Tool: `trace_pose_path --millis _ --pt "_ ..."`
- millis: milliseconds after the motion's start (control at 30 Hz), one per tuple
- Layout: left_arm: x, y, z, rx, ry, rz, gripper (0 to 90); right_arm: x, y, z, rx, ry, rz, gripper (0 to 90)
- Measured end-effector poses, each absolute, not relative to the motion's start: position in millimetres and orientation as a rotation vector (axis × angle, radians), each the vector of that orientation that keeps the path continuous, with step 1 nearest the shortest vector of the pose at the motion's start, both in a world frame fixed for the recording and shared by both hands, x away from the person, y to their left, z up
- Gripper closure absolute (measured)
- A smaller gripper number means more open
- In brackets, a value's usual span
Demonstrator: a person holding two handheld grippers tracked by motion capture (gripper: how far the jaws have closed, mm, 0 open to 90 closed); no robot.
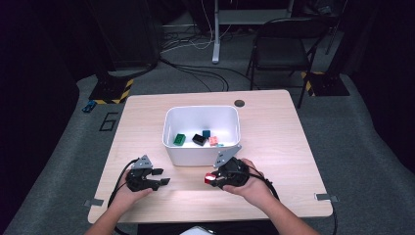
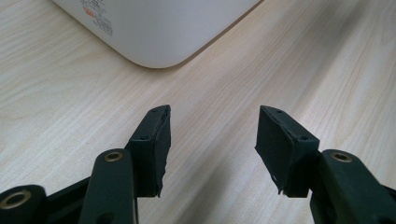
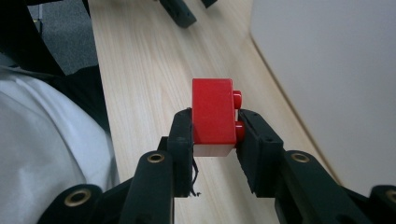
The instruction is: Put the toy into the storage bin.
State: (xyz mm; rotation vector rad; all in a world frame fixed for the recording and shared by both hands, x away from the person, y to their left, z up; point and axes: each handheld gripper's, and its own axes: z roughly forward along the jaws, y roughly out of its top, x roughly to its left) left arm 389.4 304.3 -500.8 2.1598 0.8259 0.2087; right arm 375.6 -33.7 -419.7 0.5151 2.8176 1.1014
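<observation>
A white bin [image 1: 201, 147] stands in the middle of the wooden table [image 1: 274, 137] and holds a green brick [image 1: 179, 139], a black brick [image 1: 198, 139], a teal brick [image 1: 206, 133] and a pink brick [image 1: 214, 141]. In front of the bin's right corner, my right gripper [image 1: 209, 179] is shut on a red brick [image 3: 213, 116], held just above the table with its studs facing one jaw. My left gripper [image 1: 164, 176] rests near the front left of the bin, open and holding nothing [image 2: 212, 140]. The bin's rounded corner [image 2: 161, 51] lies just ahead of the left jaws.
A round dark grommet [image 1: 239, 103] sits at the table's far edge. A black folding chair [image 1: 284, 46] and loose cables [image 1: 195, 68] are on the floor beyond. The person's white shirt [image 3: 46, 154] is close beside the right gripper. Bare wood [image 1: 186, 200] lies between the grippers.
</observation>
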Motion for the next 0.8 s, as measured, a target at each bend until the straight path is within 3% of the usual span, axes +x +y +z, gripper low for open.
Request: trace_pose_path --millis 367,800 --pt "389 303 -500 2.168 0.818 0.196 44.9 400 -35 -358 0.522 2.775 1.126 67.2" --pt "388 302 -500 2.169 0.793 0.206 44.9 425 -31 -325 0.573 2.738 1.144 67.2"
